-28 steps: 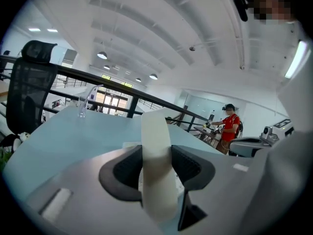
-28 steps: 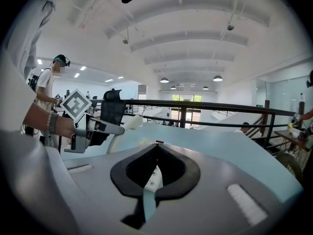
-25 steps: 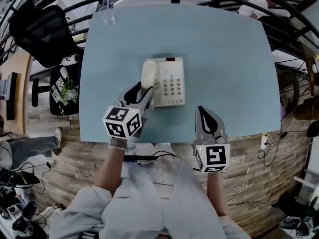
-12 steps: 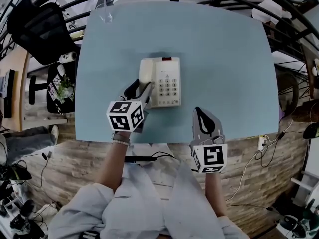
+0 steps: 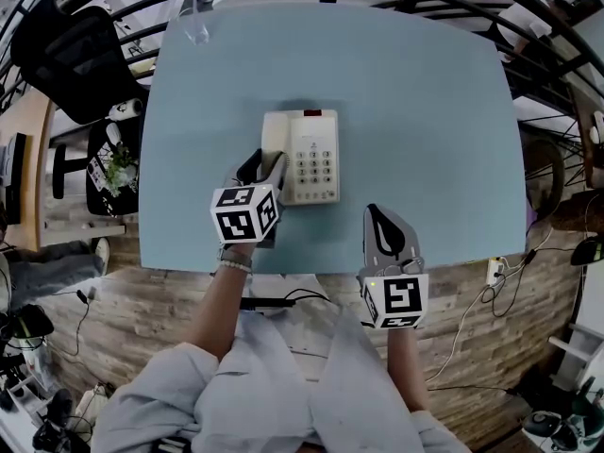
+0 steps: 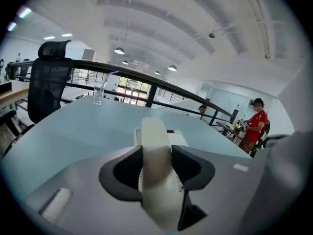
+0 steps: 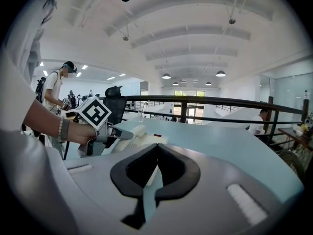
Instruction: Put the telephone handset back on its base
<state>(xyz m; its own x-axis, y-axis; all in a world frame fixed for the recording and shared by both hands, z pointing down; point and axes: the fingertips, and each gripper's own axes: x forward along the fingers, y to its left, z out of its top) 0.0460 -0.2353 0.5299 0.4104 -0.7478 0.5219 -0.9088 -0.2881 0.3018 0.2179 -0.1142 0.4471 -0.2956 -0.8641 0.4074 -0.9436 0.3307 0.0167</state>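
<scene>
Head view: the worktop [image 5: 425,111] is carrying the telephone base [image 5: 319,159], and the handset [image 5: 275,135] is lying along the base's left side, over the cradle.
Left tool [image 5: 265,170]: it is clamping the handset's near end between its jaws. The left gripper view is showing both pads pressing against the white shaft.
Handset seating: I cannot tell whether it is resting fully in the cradle or sitting just above it. Its near end is disappearing under the tool's body.
Right tool [image 5: 377,213]: it is hanging over the worktop near the front edge, right of the base and apart from it. Its jaws are meeting at the tips and gripping nothing.
Left gripper view: the handset is blocking most of the base, so only a strip of its top is showing.
Far left corner: a clear glass [image 5: 196,15] is standing there, faint against the worktop.
</scene>
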